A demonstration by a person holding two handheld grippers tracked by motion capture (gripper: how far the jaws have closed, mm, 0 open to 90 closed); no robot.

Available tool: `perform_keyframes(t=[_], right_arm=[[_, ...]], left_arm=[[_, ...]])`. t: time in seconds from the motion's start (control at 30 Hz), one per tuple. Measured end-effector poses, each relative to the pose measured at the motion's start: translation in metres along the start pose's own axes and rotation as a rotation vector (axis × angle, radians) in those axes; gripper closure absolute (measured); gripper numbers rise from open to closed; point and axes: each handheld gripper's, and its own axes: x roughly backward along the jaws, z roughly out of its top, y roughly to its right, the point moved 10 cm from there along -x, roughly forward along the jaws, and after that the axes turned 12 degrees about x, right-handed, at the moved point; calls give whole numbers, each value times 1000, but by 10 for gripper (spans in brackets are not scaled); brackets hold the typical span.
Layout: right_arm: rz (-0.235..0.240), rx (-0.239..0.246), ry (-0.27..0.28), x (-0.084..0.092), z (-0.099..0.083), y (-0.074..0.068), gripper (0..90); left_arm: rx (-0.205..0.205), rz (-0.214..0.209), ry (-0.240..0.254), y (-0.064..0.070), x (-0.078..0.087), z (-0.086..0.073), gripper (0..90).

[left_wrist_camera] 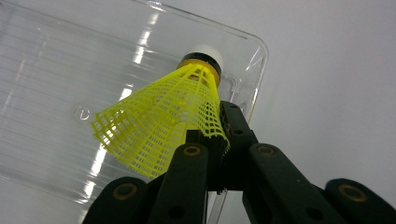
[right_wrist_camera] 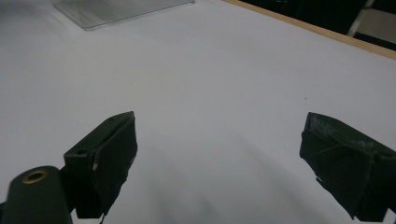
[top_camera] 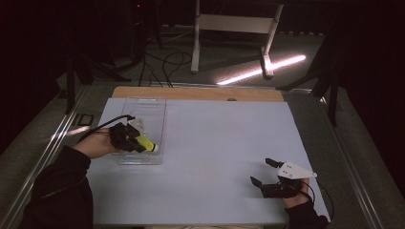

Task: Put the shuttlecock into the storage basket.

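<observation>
Left hand-held gripper clamped on yellow shuttlecock — over the clear tray. Right hand-held gripper — jaws wide apart, on the table.

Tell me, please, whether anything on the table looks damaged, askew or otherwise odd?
The yellow shuttlecock stands out: the left gripper pinches the rim of its mesh skirt, which looks squashed there. It hangs tilted, cork toward the clear tray. The right gripper rests open on the table. Nothing is spilled.
</observation>
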Motion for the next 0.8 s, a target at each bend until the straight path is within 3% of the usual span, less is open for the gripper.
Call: perform_keyframes(t=[0.17, 0.43, 0.57, 0.7, 0.73, 0.77, 0.8], right_arm=[[-2, -1, -2, 0, 0, 0, 112], [-1, -4, -4, 0, -1, 0, 112], [-2, -1, -7, 0, -1, 0, 112], [-2, -2, -7, 0, -1, 0, 112], [-4, -3, -6, 0, -1, 1, 112], [-5, -3, -4, 1, -1, 0, 112], [-4, -1, -4, 1, 0, 0, 113]], left_arm=[[17, 11, -14, -2, -4, 0, 895], [29, -29, -42, 0, -14, -1, 888], [45, -30, -38, -1, -16, 0, 868], [64, -18, -12, -3, -12, 4, 714], [90, -4, 15, -5, -7, 8, 714], [96, -6, 23, -5, -5, 9, 588], [106, -3, 29, -5, -3, 10, 536]])
